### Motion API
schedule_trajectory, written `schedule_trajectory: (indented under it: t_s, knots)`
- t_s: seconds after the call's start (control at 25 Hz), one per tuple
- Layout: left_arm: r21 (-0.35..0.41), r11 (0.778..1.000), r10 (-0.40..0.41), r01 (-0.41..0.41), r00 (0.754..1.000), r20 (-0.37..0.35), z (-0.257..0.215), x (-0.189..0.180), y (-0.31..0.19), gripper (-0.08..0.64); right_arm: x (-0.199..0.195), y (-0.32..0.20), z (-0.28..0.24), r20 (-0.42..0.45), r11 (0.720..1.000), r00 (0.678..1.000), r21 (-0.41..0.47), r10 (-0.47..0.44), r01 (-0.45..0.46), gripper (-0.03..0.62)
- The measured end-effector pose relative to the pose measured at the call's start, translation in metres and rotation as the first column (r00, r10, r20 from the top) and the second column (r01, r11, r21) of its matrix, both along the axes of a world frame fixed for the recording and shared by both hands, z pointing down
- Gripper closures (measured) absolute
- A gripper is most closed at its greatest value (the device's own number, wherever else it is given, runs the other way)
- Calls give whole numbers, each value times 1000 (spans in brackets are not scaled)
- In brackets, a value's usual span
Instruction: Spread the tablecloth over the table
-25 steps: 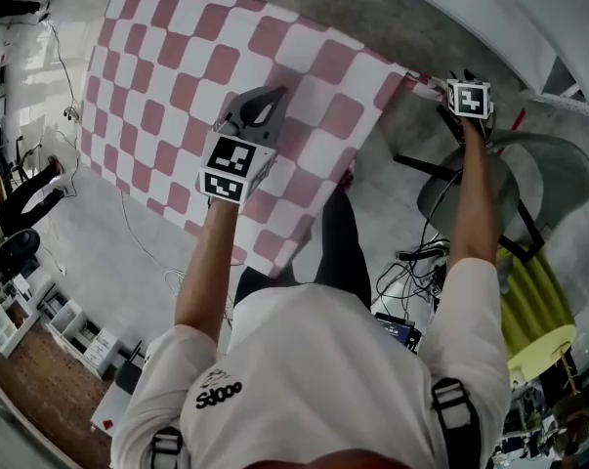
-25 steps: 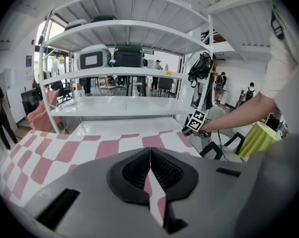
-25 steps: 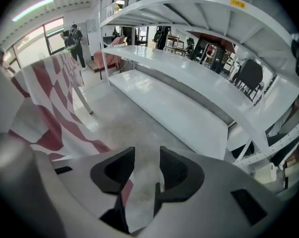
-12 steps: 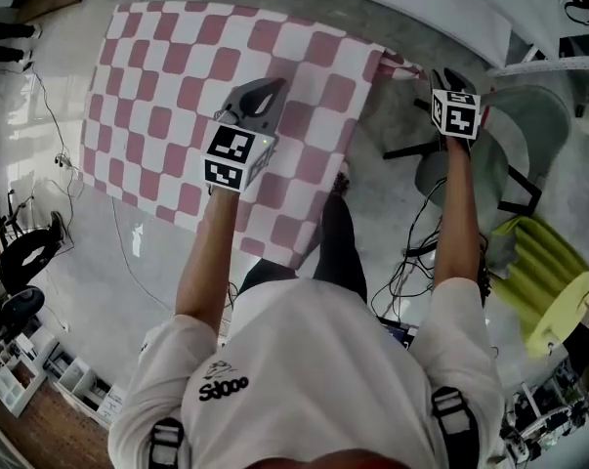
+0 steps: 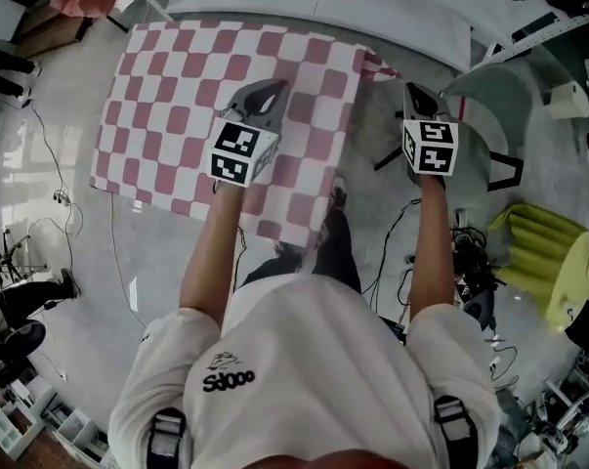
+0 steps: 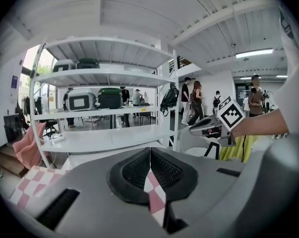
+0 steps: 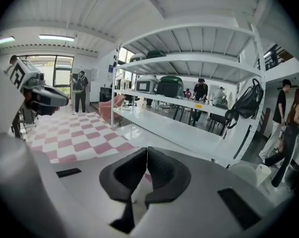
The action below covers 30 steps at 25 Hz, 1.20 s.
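Note:
A pink-and-white checked tablecloth [image 5: 196, 96] hangs stretched in the air in front of a long white table [image 5: 392, 18]. My left gripper [image 5: 270, 88] is shut on its near edge, and a strip of the cloth [image 6: 154, 192] shows between the pads [image 6: 150, 155]. My right gripper [image 5: 411, 91] is at the cloth's right corner [image 5: 382, 64]. Its jaws are closing: in the right gripper view [image 7: 147, 155] the pads meet on a pink scrap [image 7: 149, 178]. Each gripper appears in the other's view: the right gripper [image 6: 209, 125] and the left gripper [image 7: 45, 95].
A grey chair [image 5: 489, 96] stands just right of my right gripper, with a yellow-green stool [image 5: 543, 252] and floor cables [image 5: 401, 262] nearer. White shelving [image 6: 104, 76] with cases rises behind the table. Several people stand at the back. A pink chair [image 6: 28, 148] is at left.
Both grippers have risen and carried the cloth up toward the white table. The right gripper has swung inward, nearer the left one, and its jaws have come together on the corner.

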State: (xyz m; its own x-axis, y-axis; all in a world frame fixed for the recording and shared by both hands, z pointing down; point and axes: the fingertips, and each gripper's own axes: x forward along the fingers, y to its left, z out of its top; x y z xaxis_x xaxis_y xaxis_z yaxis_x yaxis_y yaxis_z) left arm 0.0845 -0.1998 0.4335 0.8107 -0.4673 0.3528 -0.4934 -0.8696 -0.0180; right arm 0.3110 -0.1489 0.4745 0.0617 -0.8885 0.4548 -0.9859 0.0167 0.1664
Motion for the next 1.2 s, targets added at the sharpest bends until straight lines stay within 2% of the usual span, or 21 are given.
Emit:
schedule_trajectory:
  t_s: [0.2, 0.36, 0.56, 0.88, 1.2]
  knots:
    - [72, 997, 42, -40, 999, -28, -43, -32, 44, 532, -73, 52, -60, -27, 995, 999, 86, -41, 44, 569]
    - [159, 985, 78, -69, 996, -51, -85, -50, 69, 532, -114, 87, -113, -62, 985, 996, 160, -58, 67, 569]
    - [209, 975, 95, -78, 992, -77, -122, -85, 105, 532, -161, 132, -162, -65, 971, 996, 229, -54, 67, 569]
    - [293, 948, 152, -120, 984, -91, -163, -122, 155, 532, -213, 183, -217, -110, 947, 992, 308, -56, 88, 569]
    - [365, 921, 191, -135, 974, -121, -202, -141, 185, 532, -248, 207, -257, -164, 927, 983, 349, -81, 135, 569]
